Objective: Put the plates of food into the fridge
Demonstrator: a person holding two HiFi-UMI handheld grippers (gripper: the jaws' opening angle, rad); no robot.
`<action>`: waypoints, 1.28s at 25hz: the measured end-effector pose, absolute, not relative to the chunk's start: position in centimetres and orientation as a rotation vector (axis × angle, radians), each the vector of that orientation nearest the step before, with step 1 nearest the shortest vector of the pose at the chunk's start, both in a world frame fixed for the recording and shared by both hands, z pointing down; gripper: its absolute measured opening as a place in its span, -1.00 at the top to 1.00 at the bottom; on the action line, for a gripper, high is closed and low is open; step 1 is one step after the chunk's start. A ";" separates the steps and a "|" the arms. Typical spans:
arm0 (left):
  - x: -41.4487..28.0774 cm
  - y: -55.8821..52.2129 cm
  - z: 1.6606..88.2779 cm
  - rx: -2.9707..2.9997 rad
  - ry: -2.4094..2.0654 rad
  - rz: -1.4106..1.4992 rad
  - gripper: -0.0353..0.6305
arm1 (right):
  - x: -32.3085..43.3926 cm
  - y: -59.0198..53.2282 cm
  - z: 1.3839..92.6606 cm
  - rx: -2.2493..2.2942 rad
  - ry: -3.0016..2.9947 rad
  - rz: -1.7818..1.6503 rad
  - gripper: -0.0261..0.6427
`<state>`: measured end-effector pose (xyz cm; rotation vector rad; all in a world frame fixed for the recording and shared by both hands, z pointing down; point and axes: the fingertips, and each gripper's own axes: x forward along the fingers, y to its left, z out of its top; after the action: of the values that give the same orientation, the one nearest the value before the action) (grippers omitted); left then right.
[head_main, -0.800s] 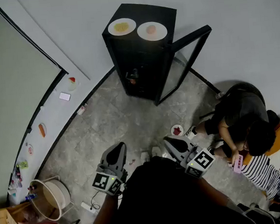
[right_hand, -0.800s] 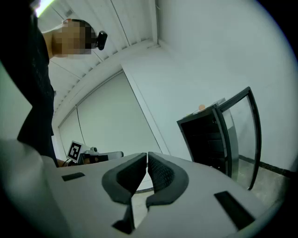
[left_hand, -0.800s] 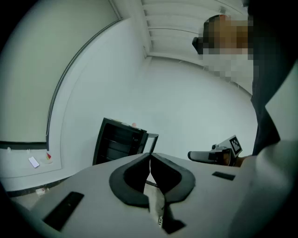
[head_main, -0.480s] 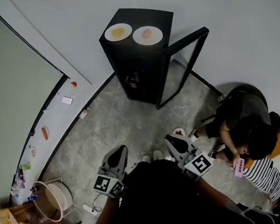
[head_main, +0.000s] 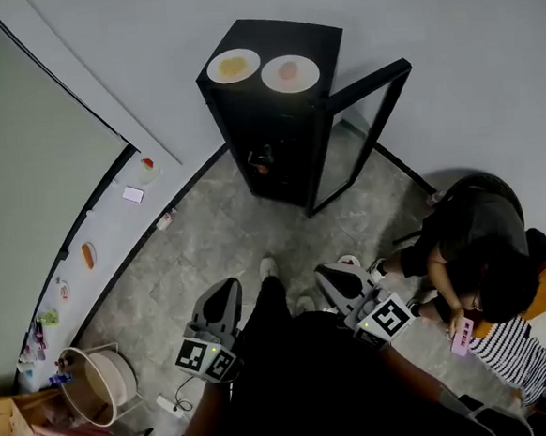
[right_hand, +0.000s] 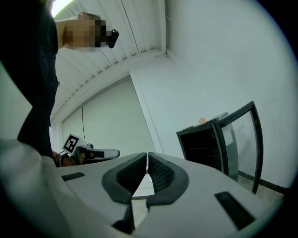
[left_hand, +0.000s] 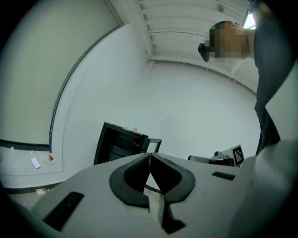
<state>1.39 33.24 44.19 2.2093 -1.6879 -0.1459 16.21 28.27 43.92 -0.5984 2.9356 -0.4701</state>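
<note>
Room: a grey stone-patterned floor [head_main: 209, 241] met plain white walls, and a curved white ledge [head_main: 113, 220] ran along the left side.
Plates: two white plates sat side by side on top of the fridge, not inside it. The left plate [head_main: 234, 66] carried yellow food and the right plate [head_main: 290, 73] carried something pinkish. They sat close together without touching.
Fridge: the small black fridge [head_main: 280, 127] stood against the back wall with dark shelves showing. Its glass door [head_main: 364, 120] was swung out to the right.
Edges: the door's outer edge jutted over the floor on the right, while the ledge's dark rim closed in the left.
Open room: bare floor lay between the fridge front and the grippers.
Left gripper: the left gripper [head_main: 230, 287] had its jaws pressed together with nothing between them, well apart from the fridge.
Right gripper: the right gripper [head_main: 326, 272] was likewise closed and empty, level with the left one.
Beyond: a seated person [head_main: 472, 239] filled the right corner, and a round basket [head_main: 98, 386] stood at lower left.
</note>
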 end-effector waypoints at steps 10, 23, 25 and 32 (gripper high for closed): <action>1.8 30.2 44.9 2.252 -1.642 -0.148 0.81 | 16.4 25.9 44.6 -0.649 2.904 -0.451 0.83; -1.9 18.4 44.8 2.397 -1.521 -0.123 0.82 | 11.3 15.4 44.7 -0.791 2.903 -0.446 0.83; -2.4 16.4 44.5 2.428 -1.485 -0.126 0.82 | 10.5 13.4 44.6 -0.814 2.895 -0.460 0.83; -6.4 10.1 44.4 2.449 -1.431 -0.103 0.82 | 6.8 7.2 44.1 -0.872 2.881 -0.484 0.83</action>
<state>-6.35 10.12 44.38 2.4494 -1.4311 -0.1030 6.75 7.17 44.10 -0.8722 2.8814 -0.4844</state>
